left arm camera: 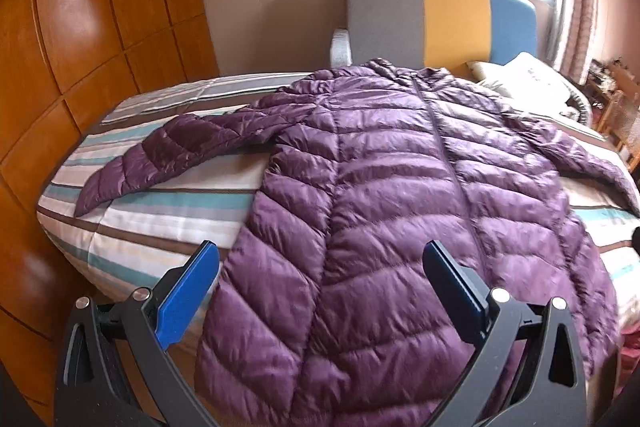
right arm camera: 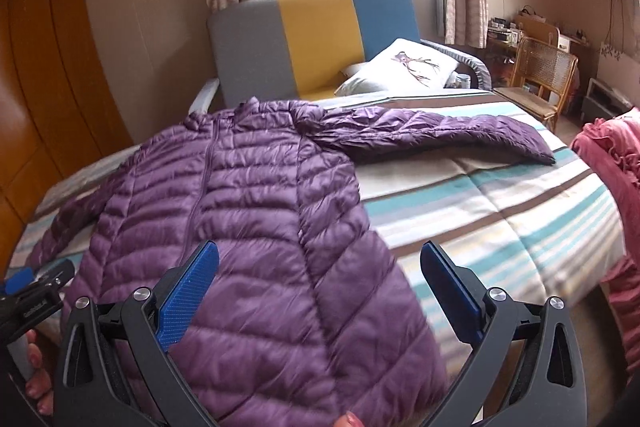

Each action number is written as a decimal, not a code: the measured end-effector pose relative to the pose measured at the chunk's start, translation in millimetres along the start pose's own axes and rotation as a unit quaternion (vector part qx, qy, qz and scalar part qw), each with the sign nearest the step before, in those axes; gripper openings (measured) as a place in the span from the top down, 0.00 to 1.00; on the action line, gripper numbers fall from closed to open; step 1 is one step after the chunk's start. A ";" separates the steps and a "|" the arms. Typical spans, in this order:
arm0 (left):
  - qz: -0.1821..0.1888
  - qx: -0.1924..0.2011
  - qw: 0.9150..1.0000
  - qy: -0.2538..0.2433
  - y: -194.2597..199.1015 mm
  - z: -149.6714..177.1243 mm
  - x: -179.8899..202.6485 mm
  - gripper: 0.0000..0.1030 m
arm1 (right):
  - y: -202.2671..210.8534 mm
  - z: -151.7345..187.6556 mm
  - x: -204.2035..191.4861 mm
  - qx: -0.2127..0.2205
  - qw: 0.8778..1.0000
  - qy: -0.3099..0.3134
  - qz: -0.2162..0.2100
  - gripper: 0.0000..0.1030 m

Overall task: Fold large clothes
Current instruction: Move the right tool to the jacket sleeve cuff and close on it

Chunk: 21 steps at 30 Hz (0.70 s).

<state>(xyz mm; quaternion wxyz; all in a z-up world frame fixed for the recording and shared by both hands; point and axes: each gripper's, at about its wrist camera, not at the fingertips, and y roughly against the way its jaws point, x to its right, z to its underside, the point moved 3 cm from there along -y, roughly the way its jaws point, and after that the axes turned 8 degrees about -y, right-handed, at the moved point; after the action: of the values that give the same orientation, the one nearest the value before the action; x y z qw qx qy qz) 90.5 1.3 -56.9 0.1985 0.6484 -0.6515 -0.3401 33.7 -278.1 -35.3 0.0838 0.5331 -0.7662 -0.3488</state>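
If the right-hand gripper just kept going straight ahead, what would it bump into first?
Most likely the purple puffer jacket spread on the striped bed: the open right gripper points at its lower right part, though depth is unclear.

The jacket (left arm camera: 380,187) is quilted purple cloth with a slight sheen. The bedspread (right arm camera: 500,211) is matt striped cloth. The wardrobe (left arm camera: 80,47) is glossy varnished wood. Each gripper's pads (right arm camera: 188,295) are ribbed blue plastic on matt black arms with shiny metal pins. The chair (right arm camera: 544,75) is woven cane.

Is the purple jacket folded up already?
No, the purple jacket lies spread flat on the striped bed, with a sleeve stretched out sideways.
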 end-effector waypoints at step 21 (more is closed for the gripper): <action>-0.037 -0.035 0.997 -0.051 -131.6 -48.2 20.4 0.02 | -142.0 -87.9 181.8 -0.034 0.969 -0.236 0.068 0.24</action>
<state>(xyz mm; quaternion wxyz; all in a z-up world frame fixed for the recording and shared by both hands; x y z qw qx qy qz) 216.0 -18.2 -119.6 0.1750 0.6461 -0.6244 -0.4026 109.5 -503.1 -102.9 -0.0574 0.3792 -0.7866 -0.4839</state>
